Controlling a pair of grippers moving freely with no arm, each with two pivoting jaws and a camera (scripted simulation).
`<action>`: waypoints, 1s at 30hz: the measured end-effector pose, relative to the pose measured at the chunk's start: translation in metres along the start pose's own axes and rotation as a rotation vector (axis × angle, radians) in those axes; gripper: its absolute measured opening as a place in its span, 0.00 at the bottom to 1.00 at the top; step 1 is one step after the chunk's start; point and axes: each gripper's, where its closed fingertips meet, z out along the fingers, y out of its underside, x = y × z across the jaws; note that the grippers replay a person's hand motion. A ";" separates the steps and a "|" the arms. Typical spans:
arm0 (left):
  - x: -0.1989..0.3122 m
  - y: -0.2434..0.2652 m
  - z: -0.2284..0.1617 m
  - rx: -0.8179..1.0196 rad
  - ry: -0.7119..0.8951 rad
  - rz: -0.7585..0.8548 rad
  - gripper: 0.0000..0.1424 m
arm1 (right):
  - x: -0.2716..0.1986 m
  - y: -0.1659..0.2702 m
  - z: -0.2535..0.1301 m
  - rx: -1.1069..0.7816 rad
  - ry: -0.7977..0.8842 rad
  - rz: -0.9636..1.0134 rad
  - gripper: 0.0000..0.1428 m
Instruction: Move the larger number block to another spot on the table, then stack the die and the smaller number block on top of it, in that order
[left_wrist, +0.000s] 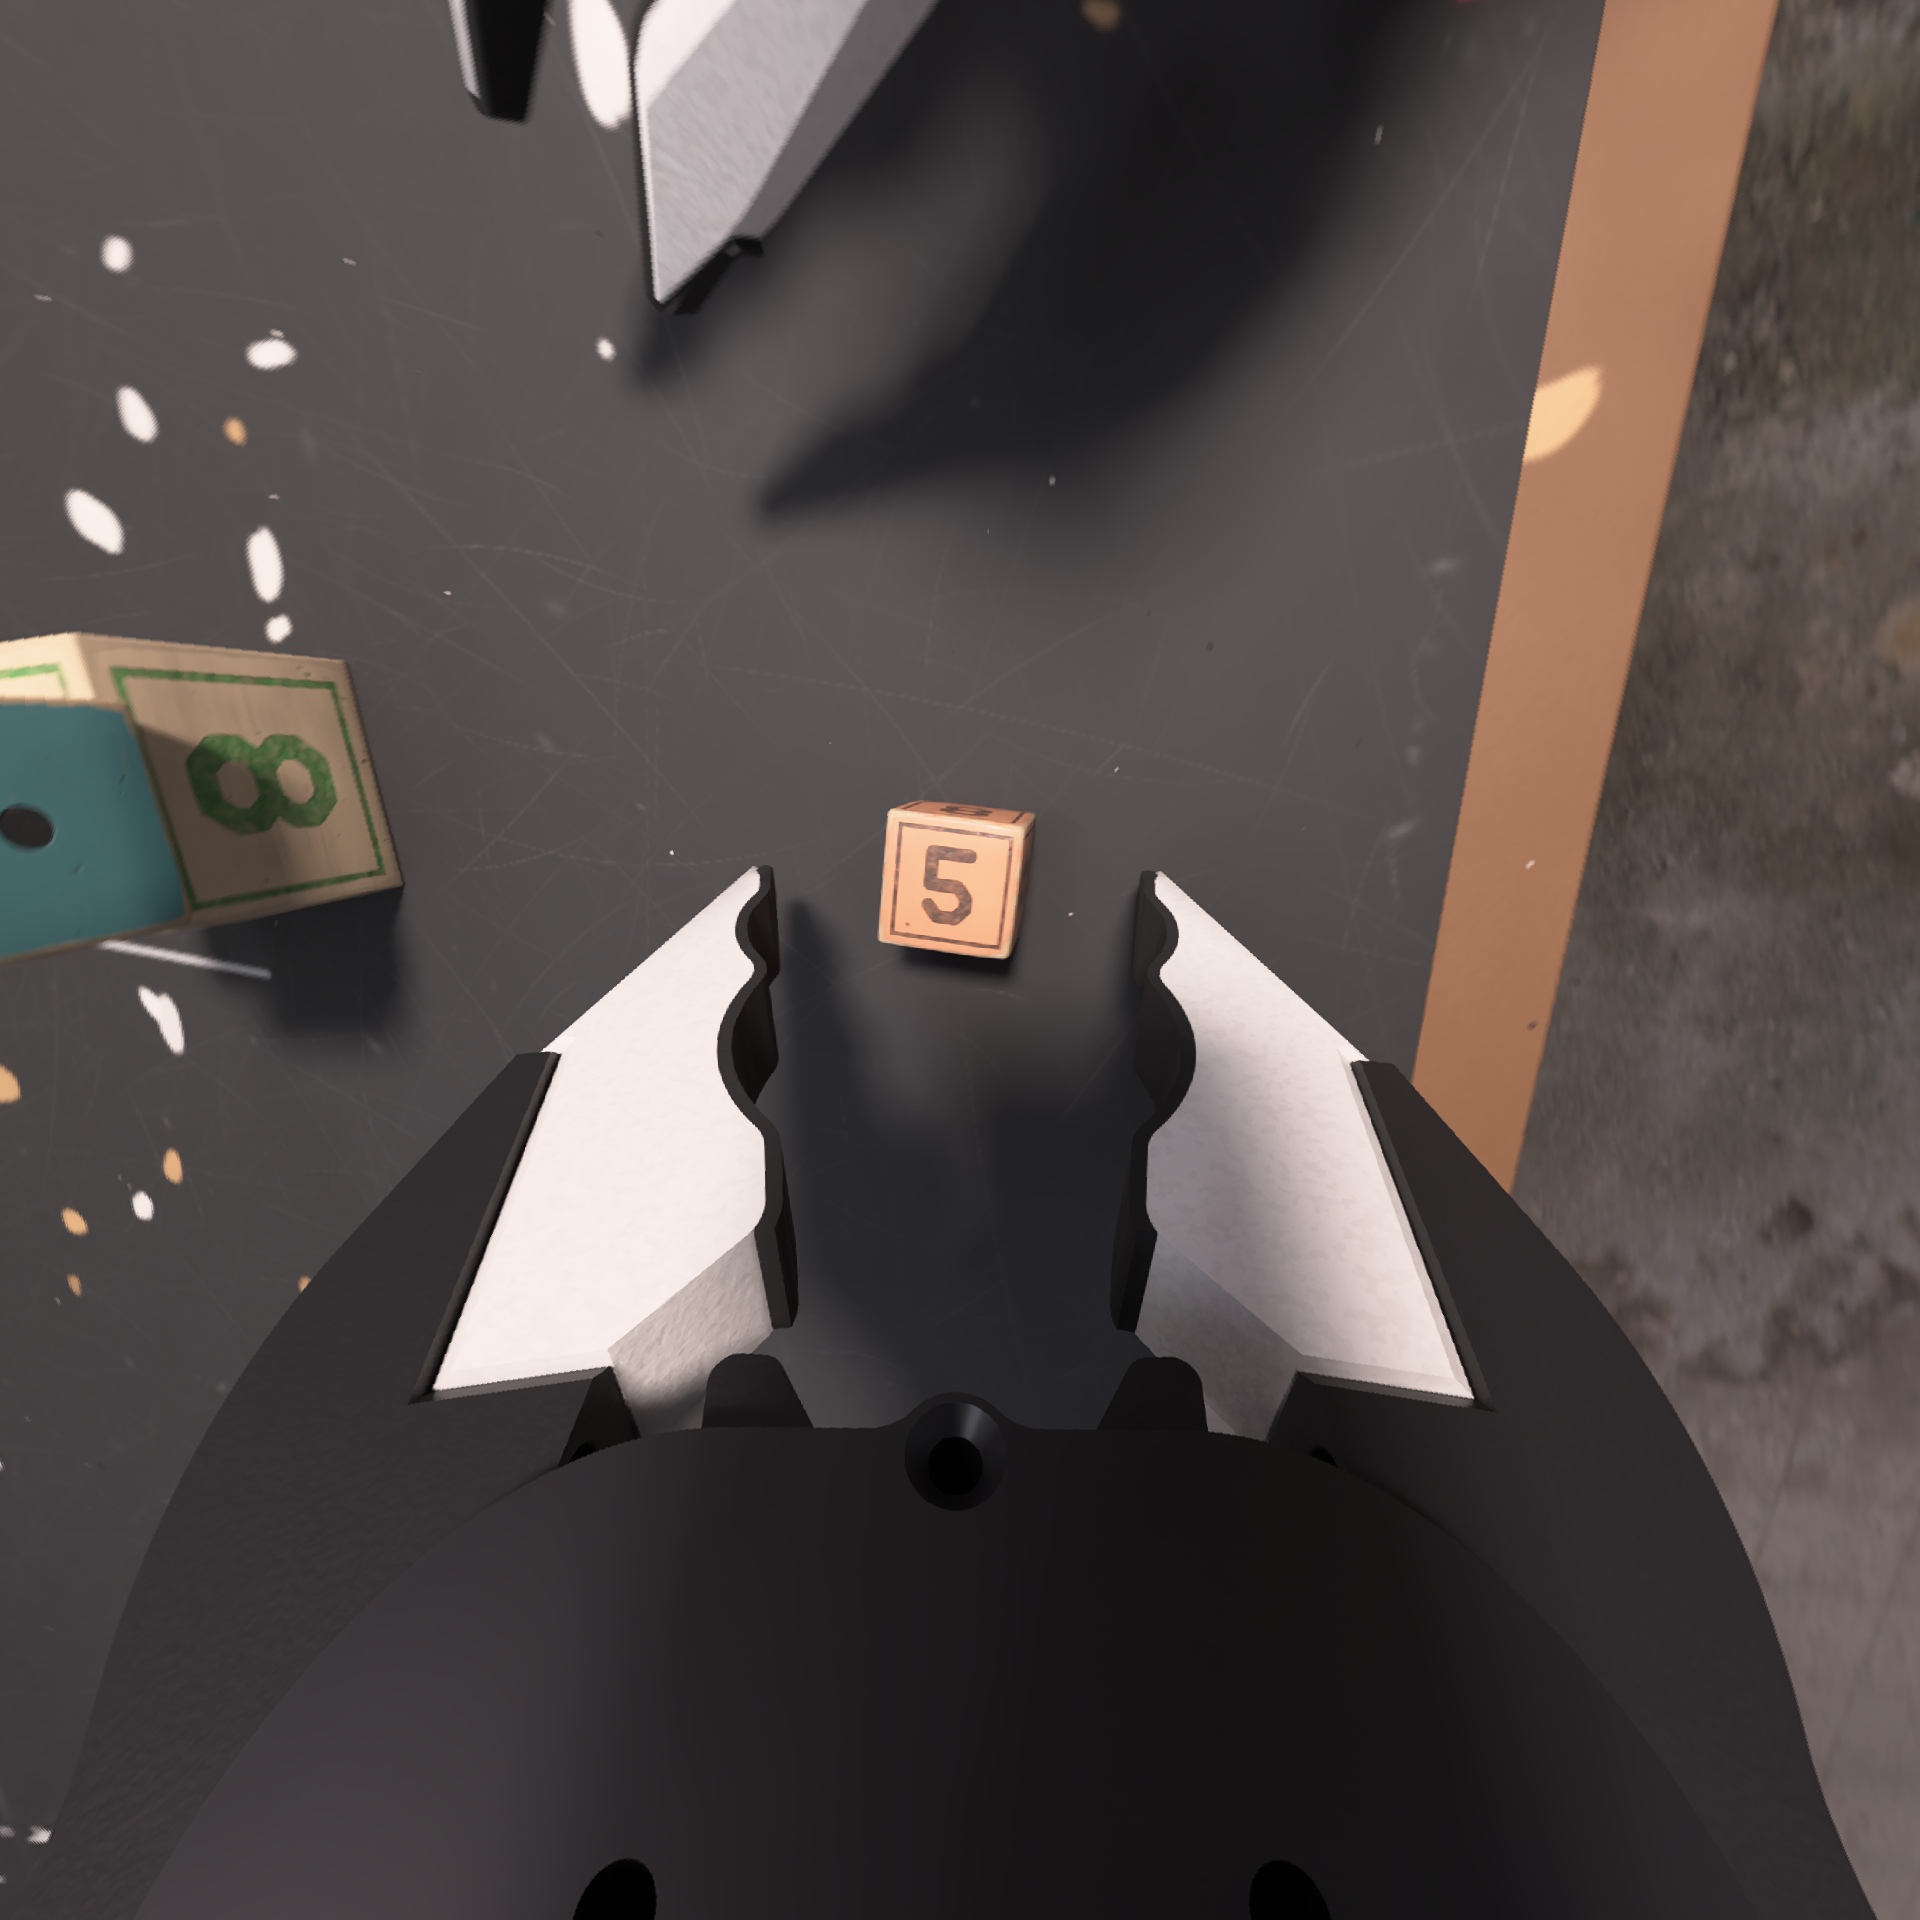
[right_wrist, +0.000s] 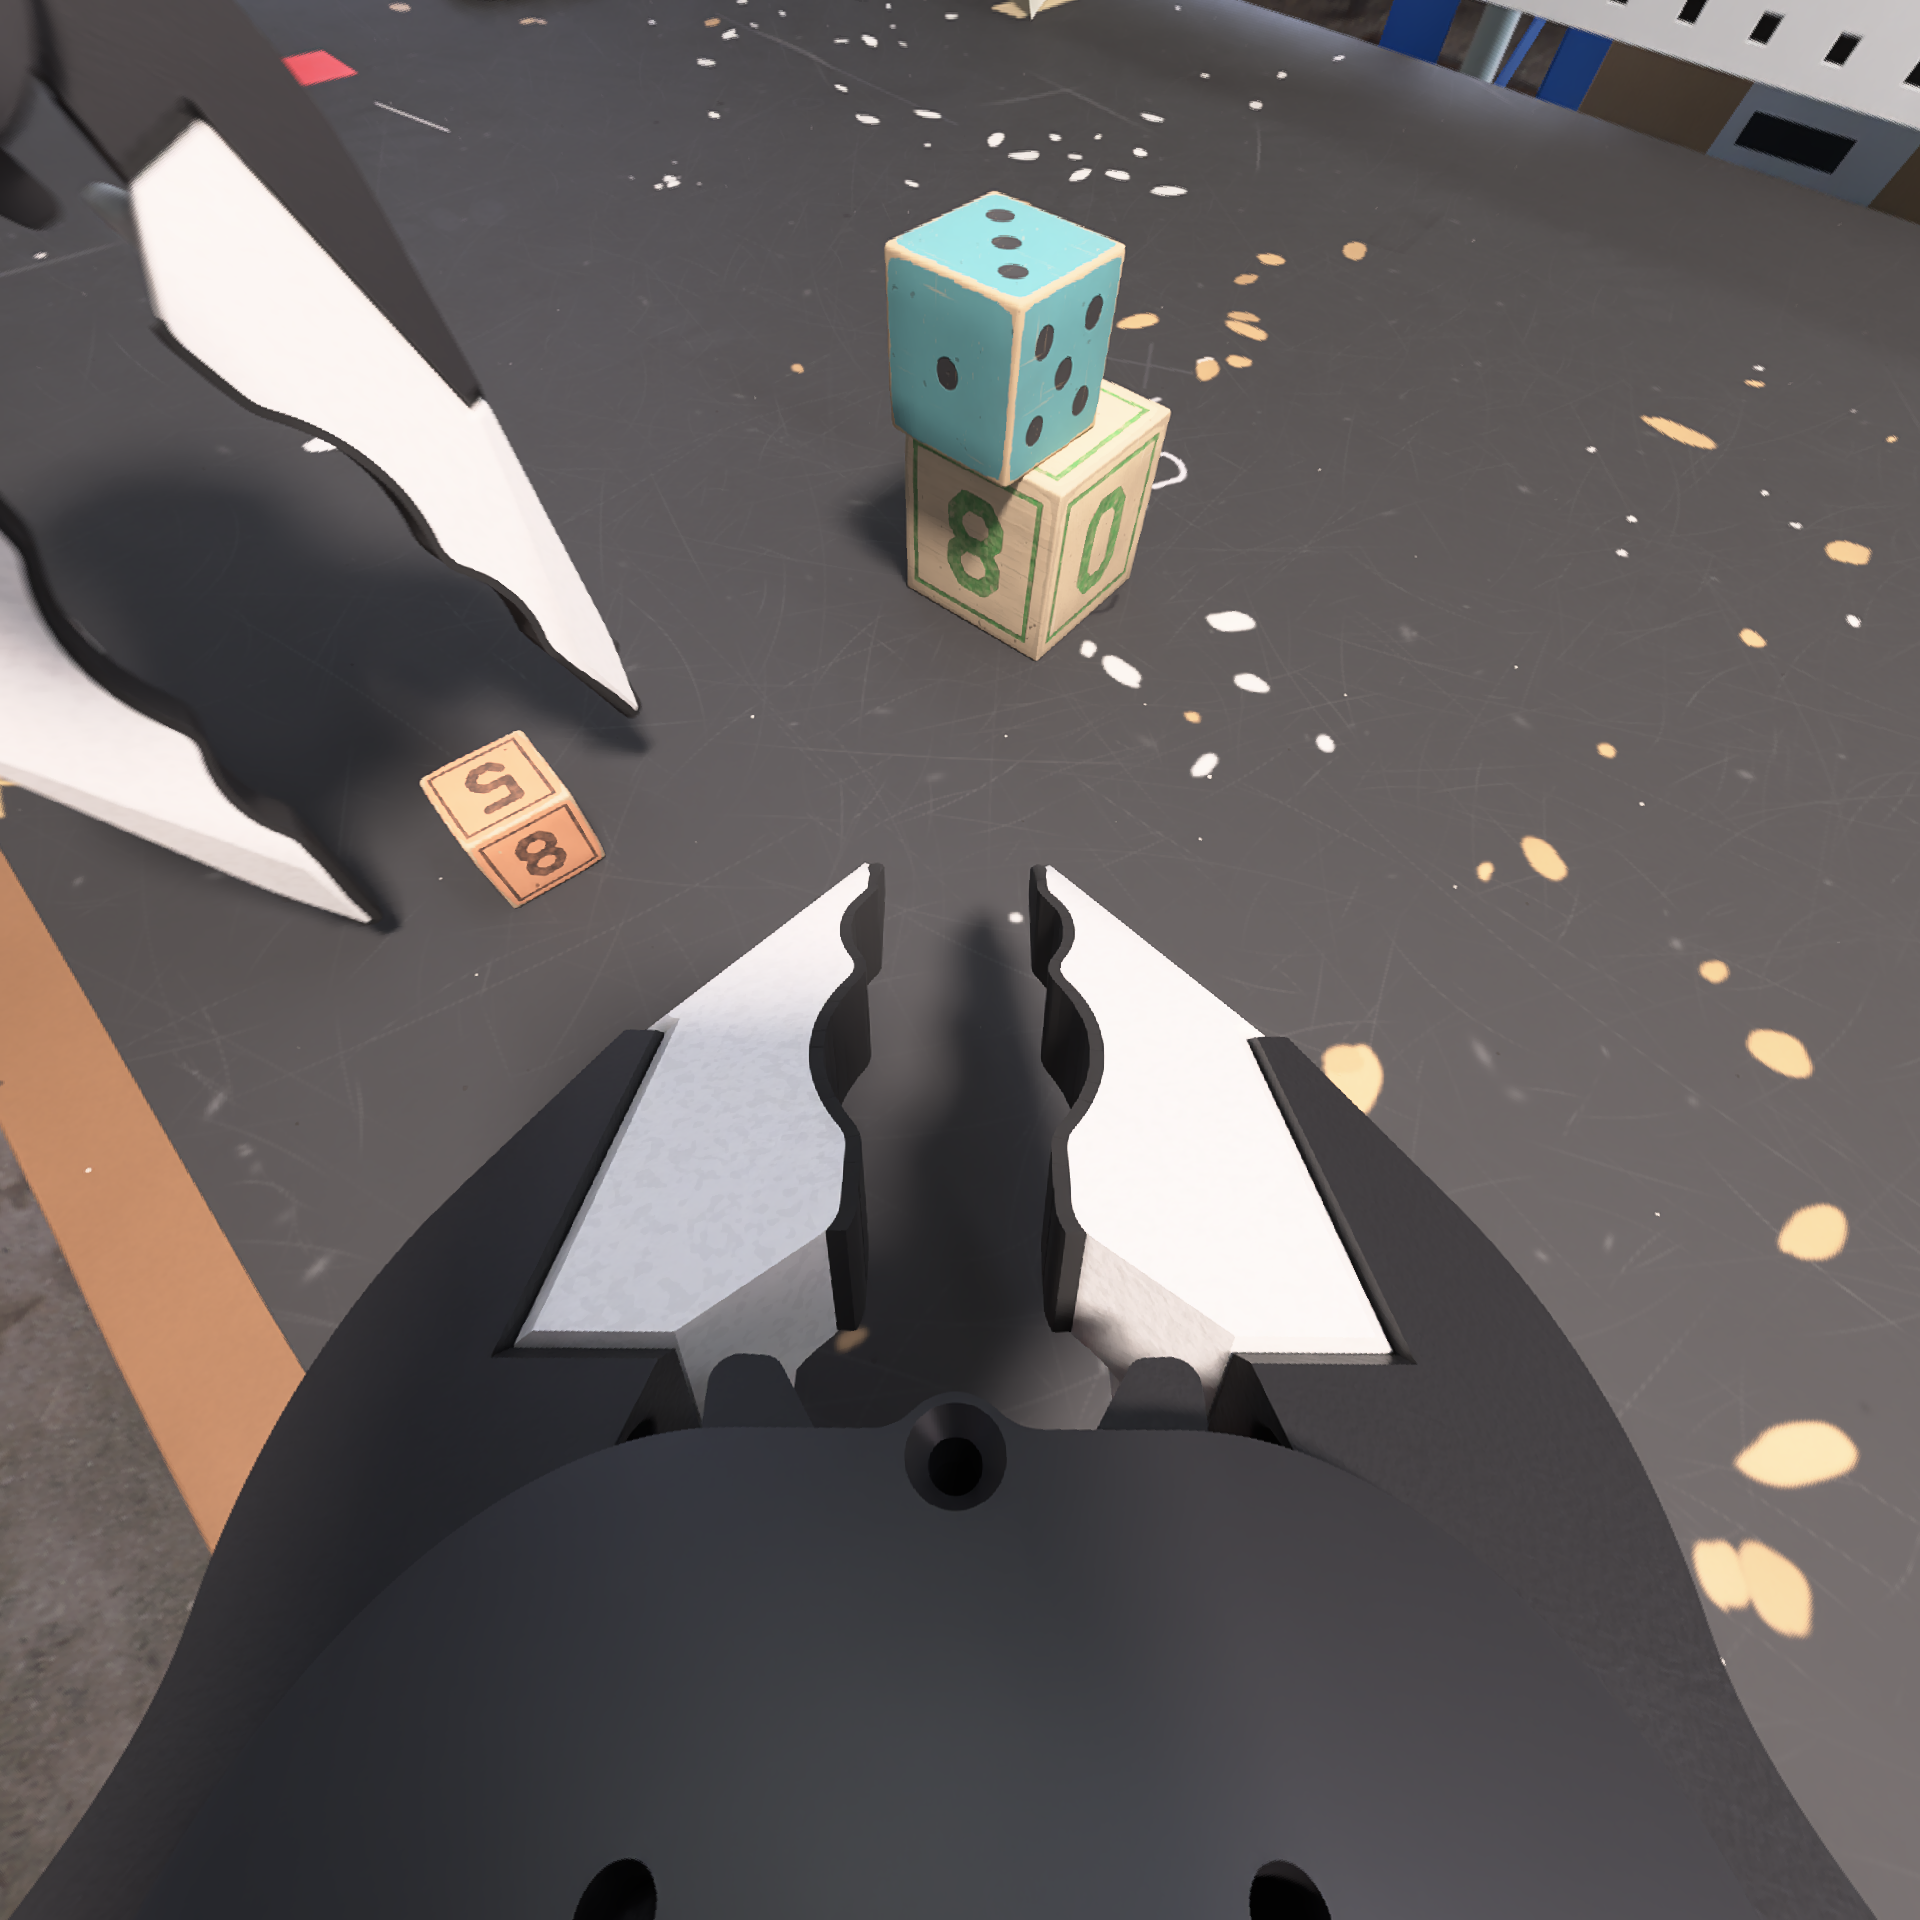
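Observation:
The small orange number block (left_wrist: 956, 881) lies on the dark table, just beyond and between the tips of my open, empty left gripper (left_wrist: 956, 883), which hovers above it. It also shows in the right wrist view (right_wrist: 512, 818), with the left gripper's fingers (right_wrist: 343, 416) above and left of it. The teal die (right_wrist: 1003, 332) sits skewed on top of the larger green-numbered wooden block (right_wrist: 1034, 525); both show at the left edge of the left wrist view, block (left_wrist: 260, 784) and die (left_wrist: 73, 831). My right gripper (right_wrist: 956, 878) is slightly open and empty, well short of the stack.
The table's tan edge (left_wrist: 1538, 623) runs close along the right of the small block, with floor beyond; in the right wrist view the edge (right_wrist: 114, 1122) is at lower left. White and tan paint specks dot the table top. The right gripper's fingers (left_wrist: 717, 156) show at the top of the left wrist view.

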 end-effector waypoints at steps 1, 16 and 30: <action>-0.001 0.002 0.003 -0.027 0.018 0.022 0.47 | 0.000 0.000 0.000 0.001 0.001 0.000 0.19; -0.103 -0.021 -0.084 -0.028 -0.097 0.038 0.20 | -0.001 -0.002 -0.002 0.014 0.000 -0.005 0.19; -0.176 -0.012 -0.057 -0.148 -0.014 -0.032 0.20 | -0.001 -0.003 -0.003 0.023 0.001 -0.006 0.19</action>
